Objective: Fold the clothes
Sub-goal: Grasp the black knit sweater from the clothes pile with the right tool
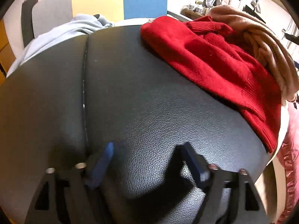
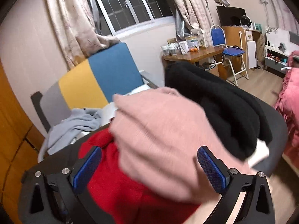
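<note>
Now both grippers' jaws gape wide, holding nothing.

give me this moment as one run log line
left gripper: open, empty, over black leather surface | right gripper: open over pink sweater | red sweater: unfolded | fold: not started

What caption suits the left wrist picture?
Open left gripper over bare black leather cushion, crumpled red knitted sweater lying to its right.
</note>
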`<state>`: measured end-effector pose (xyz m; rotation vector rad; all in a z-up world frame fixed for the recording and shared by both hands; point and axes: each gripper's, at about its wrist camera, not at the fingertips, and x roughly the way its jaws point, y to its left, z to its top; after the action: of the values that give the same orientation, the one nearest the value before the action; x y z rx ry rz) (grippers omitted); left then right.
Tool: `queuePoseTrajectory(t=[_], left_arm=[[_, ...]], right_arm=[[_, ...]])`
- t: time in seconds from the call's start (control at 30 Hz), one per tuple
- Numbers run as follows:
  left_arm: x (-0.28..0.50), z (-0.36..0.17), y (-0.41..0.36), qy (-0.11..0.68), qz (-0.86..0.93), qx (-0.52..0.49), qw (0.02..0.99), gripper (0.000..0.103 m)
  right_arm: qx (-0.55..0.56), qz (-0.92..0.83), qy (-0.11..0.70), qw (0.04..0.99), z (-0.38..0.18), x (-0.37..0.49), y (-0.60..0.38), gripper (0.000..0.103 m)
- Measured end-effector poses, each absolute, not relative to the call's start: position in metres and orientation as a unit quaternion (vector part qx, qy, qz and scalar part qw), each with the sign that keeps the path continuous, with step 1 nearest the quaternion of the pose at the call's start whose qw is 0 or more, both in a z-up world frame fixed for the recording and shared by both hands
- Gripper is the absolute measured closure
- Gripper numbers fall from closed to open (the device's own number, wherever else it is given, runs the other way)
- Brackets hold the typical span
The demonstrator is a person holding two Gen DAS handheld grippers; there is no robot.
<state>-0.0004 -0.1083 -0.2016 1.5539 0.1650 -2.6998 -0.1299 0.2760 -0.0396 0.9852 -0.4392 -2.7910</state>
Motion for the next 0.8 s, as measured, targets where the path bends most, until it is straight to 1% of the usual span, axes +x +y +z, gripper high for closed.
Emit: queuePoseTrajectory(t=[0.03,0.07,0.1,0.13,0.2,0.27,0.37,0.4,0.53,0.63,0.7,0.8], left_arm=[[0.0,-0.203,-0.108,0.048,-0.866,0.498,0.014,0.016],[0.001,-0.2,-0.108,0.048,-0.866,0.498,0.018,0.014],[0.001,-0.202,-0.111,0.058,-0.864,0.5,0.023,0.009],[0.0,-0.204,-0.115,0.069,-0.861,0.503,0.027,0.002],[0.0,-0.205,-0.123,0.088,-0.858,0.506,0.025,0.0],[0.0,-0.207,-0.132,0.108,-0.854,0.509,0.022,0.002],[0.0,-0.208,-0.141,0.125,-0.852,0.508,0.026,0.006],[0.001,-0.207,-0.142,0.124,-0.853,0.506,0.031,0.012],[0.002,-0.203,-0.148,0.121,-0.857,0.499,0.042,0.022],[0.002,-0.196,-0.156,0.132,-0.858,0.494,0.044,0.022],[0.006,-0.189,-0.157,0.13,-0.862,0.488,0.046,0.022],[0.006,-0.183,-0.159,0.128,-0.864,0.484,0.045,0.022]], right_arm=[[0.335,-0.926,-0.163,0.068,-0.043,-0.143,0.285,0.0],[0.346,-0.915,-0.197,0.07,-0.049,-0.158,0.292,0.0],[0.349,-0.906,-0.225,0.076,-0.052,-0.169,0.295,0.0],[0.348,-0.897,-0.255,0.1,-0.056,-0.178,0.293,0.0],[0.355,-0.881,-0.258,0.176,-0.058,-0.182,0.271,0.0],[0.358,-0.885,-0.206,0.216,-0.05,-0.17,0.245,0.0],[0.326,-0.9,-0.202,0.208,-0.037,-0.153,0.255,0.0],[0.314,-0.908,-0.2,0.192,-0.032,-0.15,0.264,0.0],[0.283,-0.944,-0.146,0.085,-0.015,-0.166,0.307,0.0],[0.303,-0.941,-0.144,0.04,-0.021,-0.204,0.335,0.0],[0.332,-0.931,-0.152,0.014,-0.032,-0.242,0.35,0.0],[0.372,-0.914,-0.162,-0.011,-0.054,-0.276,0.368,0.0]])
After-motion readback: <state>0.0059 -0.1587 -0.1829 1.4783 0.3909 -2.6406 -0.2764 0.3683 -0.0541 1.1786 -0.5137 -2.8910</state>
